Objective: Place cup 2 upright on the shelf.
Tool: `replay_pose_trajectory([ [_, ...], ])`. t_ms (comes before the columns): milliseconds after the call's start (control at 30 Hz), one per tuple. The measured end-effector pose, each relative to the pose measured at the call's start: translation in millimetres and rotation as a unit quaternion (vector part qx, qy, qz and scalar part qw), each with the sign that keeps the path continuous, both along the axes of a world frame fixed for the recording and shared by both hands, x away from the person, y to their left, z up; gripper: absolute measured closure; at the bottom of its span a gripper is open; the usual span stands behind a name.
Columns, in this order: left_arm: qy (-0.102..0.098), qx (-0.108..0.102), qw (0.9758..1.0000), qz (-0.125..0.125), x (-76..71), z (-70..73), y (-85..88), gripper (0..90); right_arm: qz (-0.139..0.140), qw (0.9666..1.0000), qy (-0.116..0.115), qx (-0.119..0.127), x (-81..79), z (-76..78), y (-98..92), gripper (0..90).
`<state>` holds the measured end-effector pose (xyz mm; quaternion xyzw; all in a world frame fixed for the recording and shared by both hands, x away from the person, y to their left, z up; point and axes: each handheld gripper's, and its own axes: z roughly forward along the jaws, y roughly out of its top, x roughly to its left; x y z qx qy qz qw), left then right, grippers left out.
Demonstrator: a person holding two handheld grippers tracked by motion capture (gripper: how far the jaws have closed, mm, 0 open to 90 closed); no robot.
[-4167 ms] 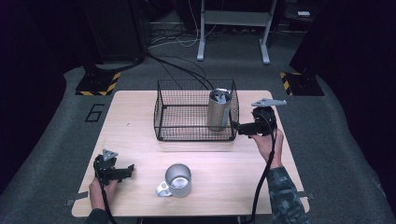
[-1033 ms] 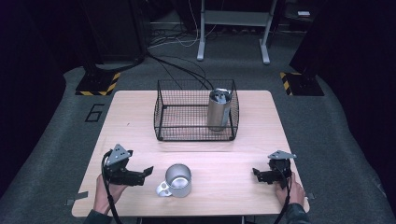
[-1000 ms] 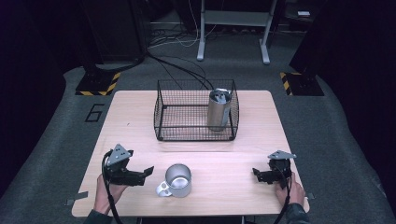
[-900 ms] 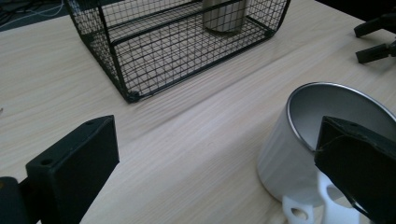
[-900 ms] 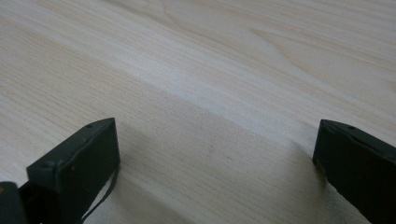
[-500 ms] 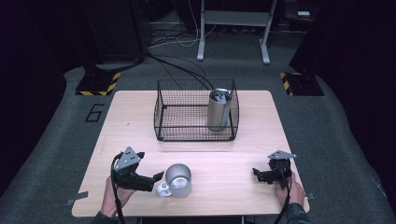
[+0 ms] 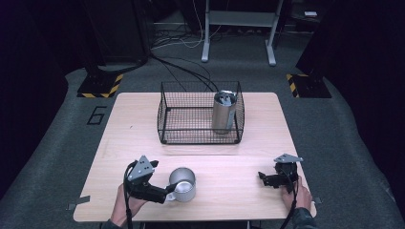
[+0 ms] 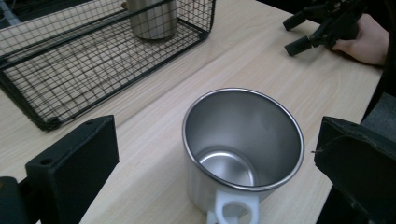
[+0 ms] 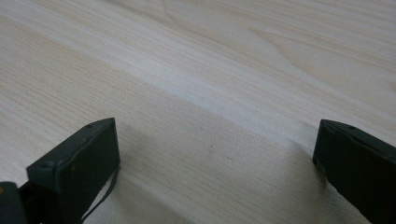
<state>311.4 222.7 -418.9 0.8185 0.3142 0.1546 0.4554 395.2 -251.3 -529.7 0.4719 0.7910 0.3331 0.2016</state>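
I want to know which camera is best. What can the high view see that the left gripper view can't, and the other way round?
High view alone: the whole wooden table with its edges, the grey floor around it, the left tool from outside, and the top of the tall metal canister.

Left gripper view alone: the shiny bottom inside the steel mug and its white handle up close, between the open jaws.

Both: the mug, the black wire basket with the canister standing in it, and the right tool, held in a hand.
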Motion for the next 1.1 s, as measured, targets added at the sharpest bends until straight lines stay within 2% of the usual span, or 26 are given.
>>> replay_pose_trajectory([
  [33,0.002,0.002,0.9998,-0.02,-2.3,-5.2,-9.7,0.0,0.0,1.0,0.0,0.0,0.0,0.0,0.1,0.0],
  [300,0.002,0.002,0.9998,-0.02,-2.3,-5.2,-9.7,0.0,0.0,1.0,0.0,0.0,0.0,0.0,0.0,0.0],
  [333,0.003,0.017,0.9996,-0.024,-2.9,-9.8,-15.9,0.0,0.0,1.0,0.0,0.0,0.0,0.0,0.0,0.0],
  [367,0.005,0.021,0.9995,-0.023,-3.4,-10.7,-17.8,0.0,0.0,1.0,0.0,0.0,0.0,0.0,0.0,0.0],
  [667,0.003,0.025,0.9995,-0.021,0.6,-17.2,-25.8,0.0,0.0,1.0,0.0,0.0,0.0,0.0,0.0,0.0],
  [700,0.008,0.029,0.9993,-0.023,1.0,-17.1,-25.8,0.0,0.0,1.0,0.0,0.0,-0.1,0.0,0.1,0.0],
  [800,0.003,0.033,0.9993,-0.018,1.6,-19.3,-28.8,0.0,0.0,1.0,0.0,0.0,0.0,0.0,0.0,0.0],
  [967,0.008,0.041,0.9988,-0.024,3.8,-23.6,-32.6,0.0,0.0,1.0,0.0,0.0,0.0,0.0,0.0,0.0],
  [1000,0.01,0.035,0.9991,-0.022,3.9,-25.1,-33.8,0.0,0.0,1.0,0.0,0.0,0.0,0.0,0.0,0.0],
  [1100,0.015,0.037,0.9989,-0.023,6.2,-27.9,-35.6,0.0,0.0,1.0,0.0,0.0,0.0,0.0,-0.1,0.0],
])
